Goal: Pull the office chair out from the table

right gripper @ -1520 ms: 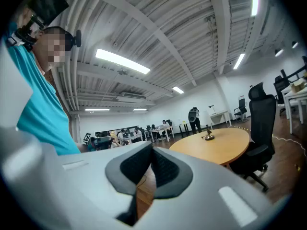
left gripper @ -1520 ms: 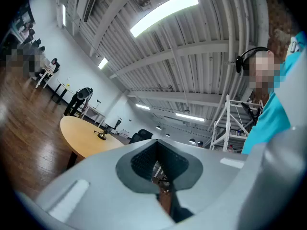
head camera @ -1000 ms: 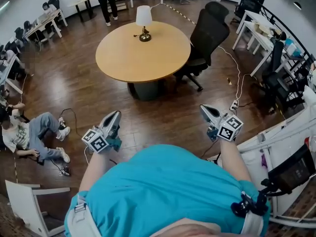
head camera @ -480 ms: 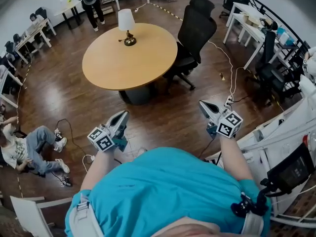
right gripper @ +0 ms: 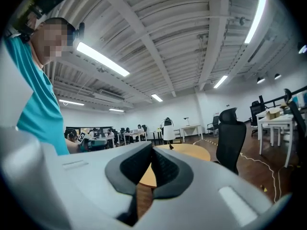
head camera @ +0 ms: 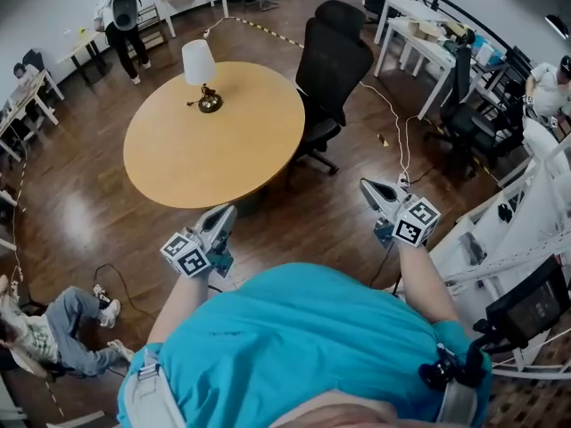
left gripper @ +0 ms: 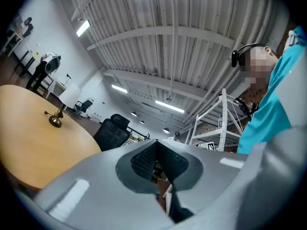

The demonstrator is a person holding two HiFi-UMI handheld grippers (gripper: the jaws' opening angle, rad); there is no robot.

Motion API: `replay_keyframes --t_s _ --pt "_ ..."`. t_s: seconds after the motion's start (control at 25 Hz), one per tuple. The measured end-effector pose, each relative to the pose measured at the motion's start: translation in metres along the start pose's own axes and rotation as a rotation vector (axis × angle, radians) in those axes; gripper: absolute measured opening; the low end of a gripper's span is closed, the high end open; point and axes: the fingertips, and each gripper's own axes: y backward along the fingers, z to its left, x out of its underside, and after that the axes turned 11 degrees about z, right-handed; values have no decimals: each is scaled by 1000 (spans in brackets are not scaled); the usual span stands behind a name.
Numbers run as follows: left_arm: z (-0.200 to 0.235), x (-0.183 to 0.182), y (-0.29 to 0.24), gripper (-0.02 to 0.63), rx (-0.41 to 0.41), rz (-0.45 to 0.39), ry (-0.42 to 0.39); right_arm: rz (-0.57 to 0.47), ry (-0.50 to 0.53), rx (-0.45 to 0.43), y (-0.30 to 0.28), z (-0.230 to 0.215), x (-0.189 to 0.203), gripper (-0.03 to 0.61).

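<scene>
- The office chair stands at the rim of the round table, ahead of the right gripper and apart from it.
- The right gripper's jaws are closed together and empty.
- The left gripper, near the table's rim, is likewise closed and empty.
- A lamp stands beyond it on the table.

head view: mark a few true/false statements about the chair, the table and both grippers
1. The office chair stands at the edge of the round table, with neither gripper touching it. True.
2. The left gripper is clamped on the chair's backrest. False: it is shut on nothing, well short of the chair.
3. A lamp stands on the table. True.
4. The right gripper has its jaws wide apart. False: they are together and empty.
5. Nobody is on the floor. False: a person sits there at lower left.
</scene>
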Motion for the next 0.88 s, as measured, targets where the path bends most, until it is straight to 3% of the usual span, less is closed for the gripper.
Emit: replay_keyframes --t_s 0.2,0.4,0.68,0.88 --pt "55 -38 -14 21 58 51 -55 -29 -24 91 -42 -29 -15 0" --pt "97 -46 -54 21 91 72 -55 -32 -24 152 -57 -74 -20 0" --pt "124 -29 -159 21 93 79 -51 -47 -29 174 -26 -183 -14 0" --pt "123 -27 -245 21 22 19 -59 -31 -17 138 12 -272 -15 0"
